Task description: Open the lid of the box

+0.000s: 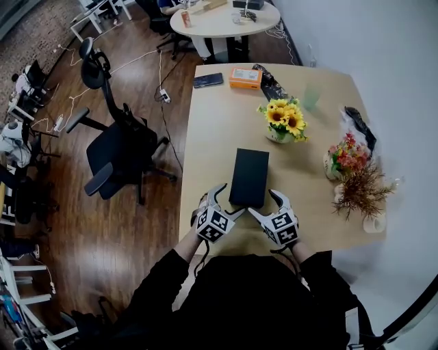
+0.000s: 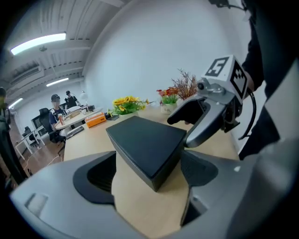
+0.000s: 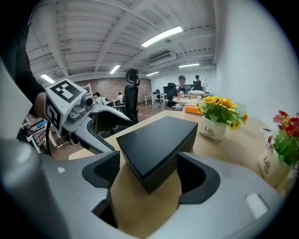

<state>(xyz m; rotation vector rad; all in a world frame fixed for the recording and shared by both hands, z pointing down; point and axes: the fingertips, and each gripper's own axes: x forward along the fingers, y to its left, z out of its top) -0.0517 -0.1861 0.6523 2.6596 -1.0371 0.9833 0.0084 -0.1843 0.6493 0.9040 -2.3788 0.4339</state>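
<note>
At table's near edge: two grippers, both wide open, bracketing one shut black box.

Left gripper (image 1: 230,199) and right gripper (image 1: 263,203) each have a near corner of the black box (image 1: 248,176) between spread jaws, pads not clamped, nothing held. Box lies flat on the wooden table (image 1: 212,130), long side running away from the person, lid on. Each gripper view shows the other gripper beside the box, plus the box's side walls, which head view hides. Head view alone shows the whole tabletop. Beyond the box are three flower pots: sunflowers (image 1: 285,119), red blooms (image 1: 344,158), dry twigs (image 1: 361,195); right gripper view catches only two. Farther: one orange packet (image 1: 245,77), one phone (image 1: 208,80), then one round table (image 1: 226,20).
</note>
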